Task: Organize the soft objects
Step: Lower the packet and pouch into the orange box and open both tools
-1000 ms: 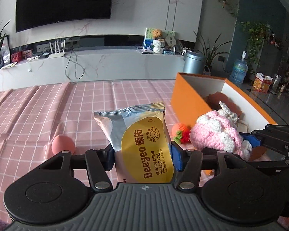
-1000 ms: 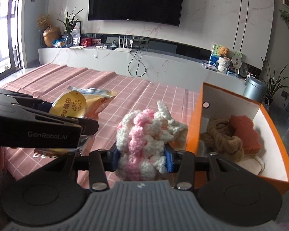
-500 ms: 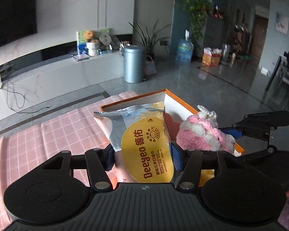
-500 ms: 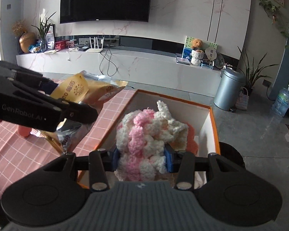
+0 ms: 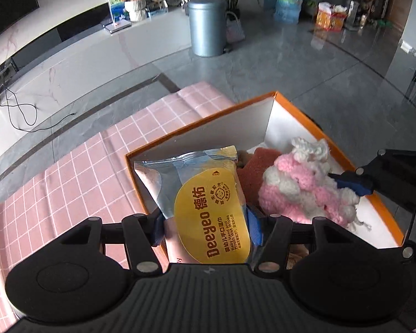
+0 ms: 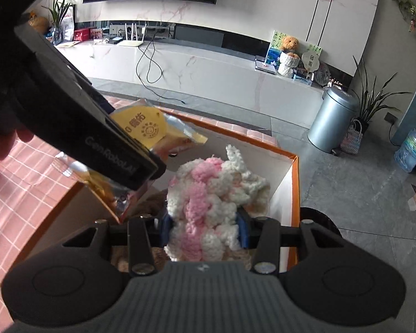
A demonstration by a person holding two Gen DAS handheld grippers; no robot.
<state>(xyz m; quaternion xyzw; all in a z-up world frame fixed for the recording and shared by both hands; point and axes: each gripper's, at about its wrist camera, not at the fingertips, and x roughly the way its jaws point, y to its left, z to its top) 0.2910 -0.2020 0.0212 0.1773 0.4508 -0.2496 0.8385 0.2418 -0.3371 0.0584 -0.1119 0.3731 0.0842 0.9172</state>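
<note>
We find the left gripper (image 5: 205,229) clenched on a wet-wipes packet (image 5: 205,208) and the right gripper (image 6: 203,229) grasping a pink-white knitted toy (image 6: 208,202), both above the open orange box (image 5: 263,111).

I see a silver wipes packet (image 5: 208,202) with a yellow oval label printed in brown letters. The crocheted toy (image 6: 213,202) is pink and white in patches. The box (image 5: 305,105) is orange outside, white inside. The tablecloth (image 5: 77,166) is pink with a thin white grid. My hand-held gripper (image 5: 205,229) is black with blue pads.
</note>
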